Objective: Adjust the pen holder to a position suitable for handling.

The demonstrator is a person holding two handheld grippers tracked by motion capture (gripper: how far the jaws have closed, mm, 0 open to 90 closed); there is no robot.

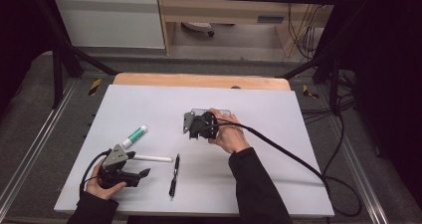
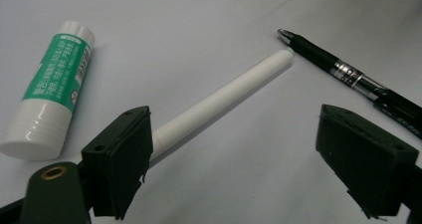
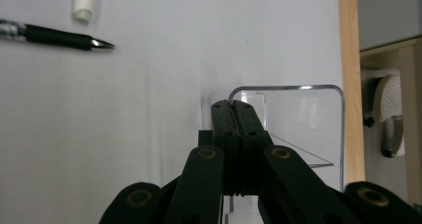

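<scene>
1. The glue stick (image 2: 47, 89) carries a green label with white print in small characters, too small and blurred to read in the left gripper view.
2. A small round sign with a slash sits low on that same green label; what it shows cannot be made out.
3. The black pen (image 2: 358, 79) has pale lettering along its barrel near the clip, too faint to read.
4. In the high view, the glue stick's label (image 1: 135, 134) appears as a green band, unreadable.

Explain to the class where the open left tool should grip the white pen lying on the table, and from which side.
Grip the white pen mid-barrel, from above, jaws across it: it lies flat, slim and round, clear of the glue stick and black pen.
</scene>
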